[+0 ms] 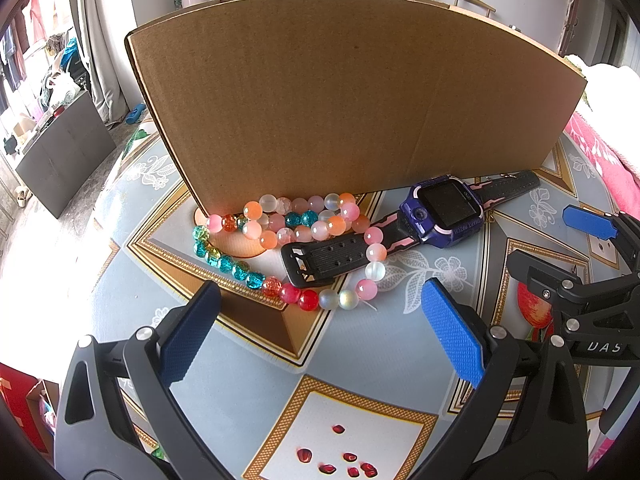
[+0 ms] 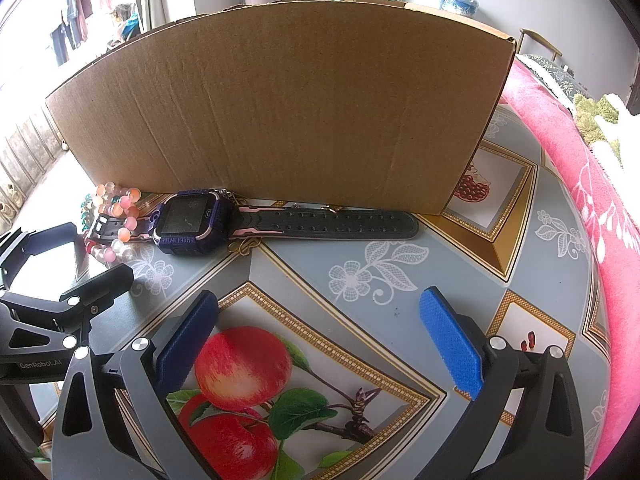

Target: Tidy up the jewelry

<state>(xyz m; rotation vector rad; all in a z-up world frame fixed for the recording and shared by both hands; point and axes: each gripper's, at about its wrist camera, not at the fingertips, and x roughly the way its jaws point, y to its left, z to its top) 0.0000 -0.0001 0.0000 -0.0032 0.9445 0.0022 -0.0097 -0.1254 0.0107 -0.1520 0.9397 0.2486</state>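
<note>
I hold my left gripper (image 1: 320,332) low over the patterned tablecloth (image 1: 360,412), its 2 blue-padded fingers (image 1: 452,328) spread wide with nothing between them. Just ahead of it lies a heap of bead bracelets (image 1: 304,236) in pink, orange, teal and red, pressed against the foot of a cardboard box (image 1: 352,96) that stands upright on the table. A purple smartwatch (image 1: 444,212) rests beside the beads, close to the box wall, and its buckle strap (image 1: 316,260) lies inside a bracelet loop, touching the beads. My right gripper (image 2: 320,332) hovers over the printed apples, jaws likewise apart and empty, to the right of the left one. From there the watch's long strap (image 2: 332,222) stretches along the box's base.
</note>
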